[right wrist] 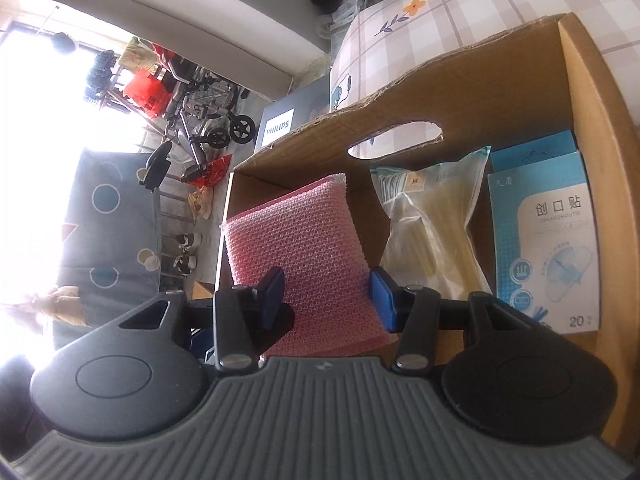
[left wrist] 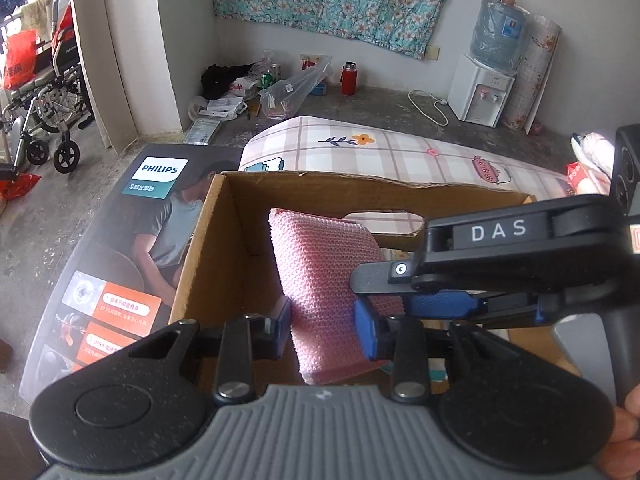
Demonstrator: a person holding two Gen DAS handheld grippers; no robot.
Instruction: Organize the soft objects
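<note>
1. Both grippers have hold of the same pink mesh sponge [left wrist: 324,280], holding it over the open cardboard box [left wrist: 224,240].
2. The left gripper [left wrist: 326,320] is closed partway, its blue pads [left wrist: 366,332] pressing on the sponge's two sides near its lower end.
3. The right gripper [right wrist: 330,294] pinches it too, at a medium gap, and its black body reaches in from the right in the left wrist view.
4. Inside the box, right of the sponge: a clear plastic bag [right wrist: 432,232] of something pale, then a blue bandage box [right wrist: 546,240] leaning on the wall.
5. The box sits by a plaid mattress [left wrist: 400,152], with a Philips carton [left wrist: 120,248] beside it.
</note>
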